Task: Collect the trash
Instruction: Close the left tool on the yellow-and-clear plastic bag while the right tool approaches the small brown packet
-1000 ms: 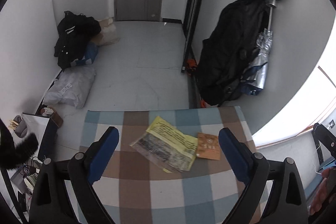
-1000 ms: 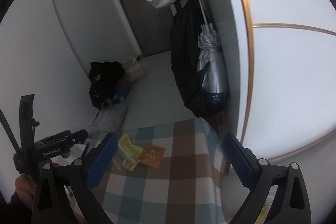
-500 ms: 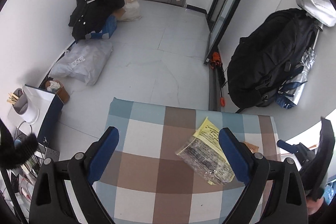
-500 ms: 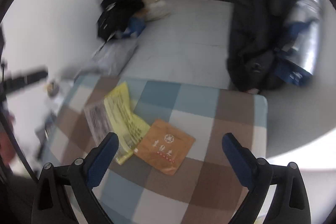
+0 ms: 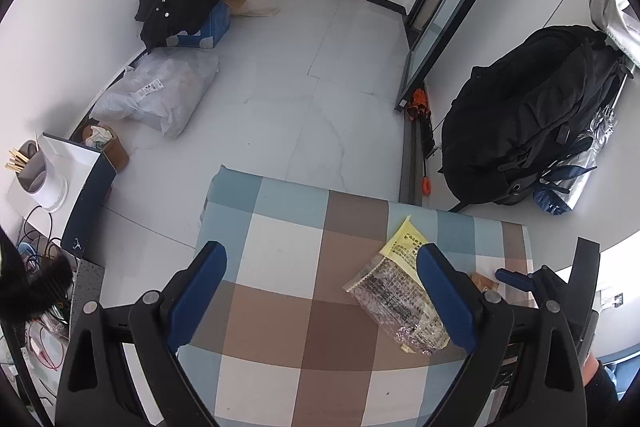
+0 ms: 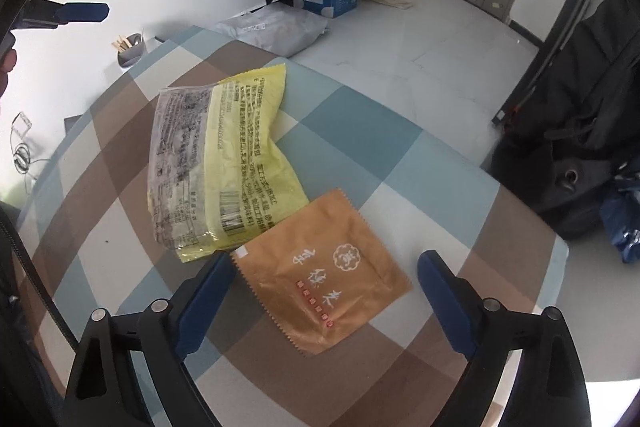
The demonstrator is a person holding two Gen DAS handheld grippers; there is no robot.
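On the checked tablecloth (image 6: 360, 131) lie a crinkled yellow-and-clear plastic wrapper (image 6: 216, 163) and a flat orange sachet (image 6: 324, 283) with zigzag edges, seemingly overlapping. Right gripper (image 6: 324, 295) straddles the sachet, jaws closing, pads not touching. Left gripper (image 5: 320, 291) gapes empty.

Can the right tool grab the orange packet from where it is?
Probably yes. The right tool hangs just over the orange packet, jaws wide and closing, one on each side. Nothing lies on top; only the yellow wrapper overlaps its far corner.
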